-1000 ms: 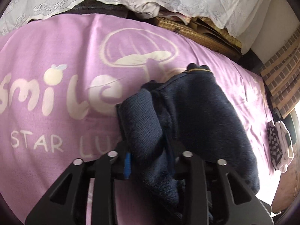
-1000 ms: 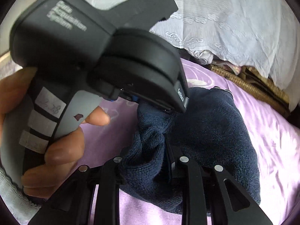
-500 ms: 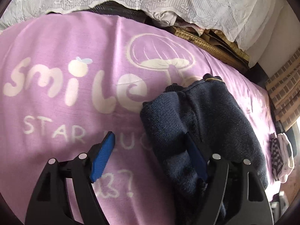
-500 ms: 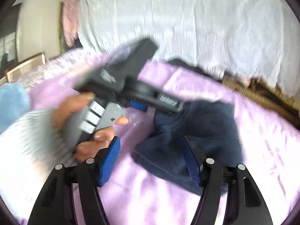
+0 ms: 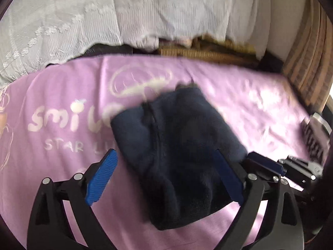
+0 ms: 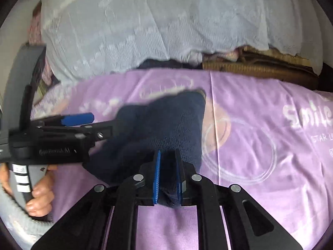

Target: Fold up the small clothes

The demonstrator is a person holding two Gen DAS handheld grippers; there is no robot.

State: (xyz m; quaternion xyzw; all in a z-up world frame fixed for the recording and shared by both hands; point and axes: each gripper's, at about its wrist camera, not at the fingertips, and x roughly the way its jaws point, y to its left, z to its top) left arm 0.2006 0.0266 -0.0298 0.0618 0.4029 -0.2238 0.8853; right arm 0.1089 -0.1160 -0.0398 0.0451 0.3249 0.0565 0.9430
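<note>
The navy garment (image 5: 179, 145) lies folded into a compact bundle on the purple blanket (image 5: 62, 187), directly ahead of both grippers. Your right gripper (image 6: 167, 177) is clamped on the near edge of the garment, with a fold of navy knit pinched between the blue pads (image 6: 156, 177). Your left gripper (image 5: 164, 179) stands wide open. The bundle sits between its spread fingers, but neither pad visibly presses the cloth.

Risk assessment:
- The right gripper holds only a thin edge. A pull from this hold will probably drag the top layer and undo the fold.
- The bundle is thick and soft. It may spring open if released without being pressed flat.
- In the left wrist view the right gripper appears just to the right of the left gripper's right finger. Closing or sweeping either tool could cause a collision.
- Both views are motion-blurred, so confirm layer alignment before you commit.

Surroundings: a white lace cover (image 5: 104, 20) hangs beyond the far edge of the blanket, with a woven mat (image 6: 260, 68) beside it. A small checked cloth (image 5: 314, 135) lies far to the right of the left gripper, well apart from the garment. Nothing lies between the grippers and the bundle.
</note>
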